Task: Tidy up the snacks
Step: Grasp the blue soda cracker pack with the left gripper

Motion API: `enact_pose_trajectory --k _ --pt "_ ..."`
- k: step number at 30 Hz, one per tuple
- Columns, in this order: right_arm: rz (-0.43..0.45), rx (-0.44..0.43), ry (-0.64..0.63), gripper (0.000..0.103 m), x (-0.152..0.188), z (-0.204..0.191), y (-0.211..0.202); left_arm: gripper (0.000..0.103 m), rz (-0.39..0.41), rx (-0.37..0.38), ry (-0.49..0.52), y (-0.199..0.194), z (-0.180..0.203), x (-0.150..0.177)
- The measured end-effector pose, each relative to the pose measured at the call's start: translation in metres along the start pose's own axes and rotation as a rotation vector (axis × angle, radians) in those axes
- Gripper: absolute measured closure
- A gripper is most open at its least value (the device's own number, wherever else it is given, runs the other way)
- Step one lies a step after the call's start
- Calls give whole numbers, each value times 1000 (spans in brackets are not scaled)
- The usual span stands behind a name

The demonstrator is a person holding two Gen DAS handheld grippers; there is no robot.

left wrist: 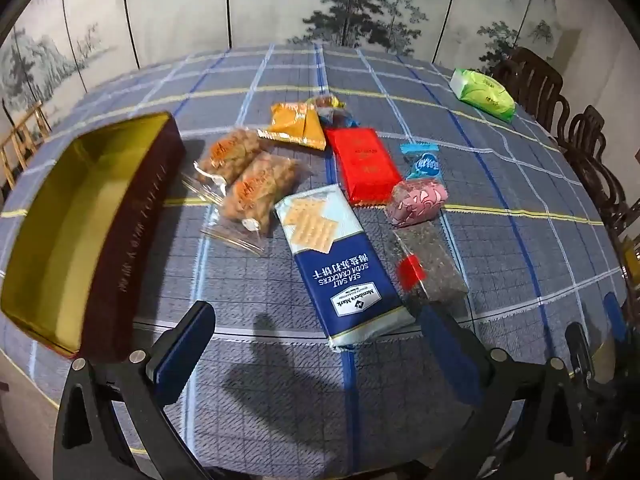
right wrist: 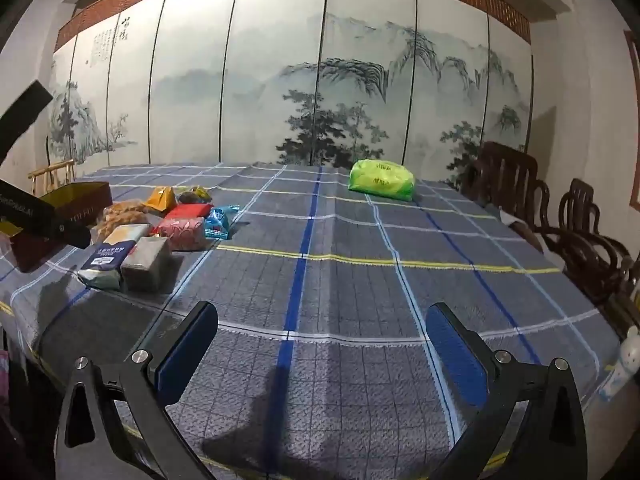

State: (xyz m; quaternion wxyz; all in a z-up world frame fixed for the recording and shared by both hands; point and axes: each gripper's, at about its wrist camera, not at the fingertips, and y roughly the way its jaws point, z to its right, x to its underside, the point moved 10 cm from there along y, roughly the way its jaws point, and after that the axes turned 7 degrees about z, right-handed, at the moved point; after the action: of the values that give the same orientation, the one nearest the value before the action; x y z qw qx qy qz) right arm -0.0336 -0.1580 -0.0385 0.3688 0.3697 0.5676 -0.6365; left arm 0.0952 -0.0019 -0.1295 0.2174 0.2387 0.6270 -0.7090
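A dark red box with a gold inside (left wrist: 76,216) stands open at the left of the table. Beside it lie snack packs: a blue soda cracker pack (left wrist: 340,264), two clear packs of brown snacks (left wrist: 248,180), an orange pack (left wrist: 298,126), a red pack (left wrist: 362,164), a pink pack (left wrist: 416,202), a dark pack with a red label (left wrist: 430,266) and a small blue pack (left wrist: 426,164). My left gripper (left wrist: 316,340) is open and empty, just in front of the cracker pack. My right gripper (right wrist: 320,344) is open and empty over bare cloth; the snacks (right wrist: 160,228) lie to its far left.
A green pack (right wrist: 380,180) lies alone at the far side of the table, also in the left wrist view (left wrist: 482,94). The table has a blue checked cloth (right wrist: 340,280). Dark wooden chairs (right wrist: 560,216) stand along the right edge. A painted folding screen (right wrist: 320,80) stands behind.
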Motion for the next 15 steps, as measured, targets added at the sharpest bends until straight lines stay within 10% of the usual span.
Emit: enact_pose_trajectory --k 15 --pt "-28 -35 53 0 -3 11 7 23 -103 -29 -58 47 0 -10"
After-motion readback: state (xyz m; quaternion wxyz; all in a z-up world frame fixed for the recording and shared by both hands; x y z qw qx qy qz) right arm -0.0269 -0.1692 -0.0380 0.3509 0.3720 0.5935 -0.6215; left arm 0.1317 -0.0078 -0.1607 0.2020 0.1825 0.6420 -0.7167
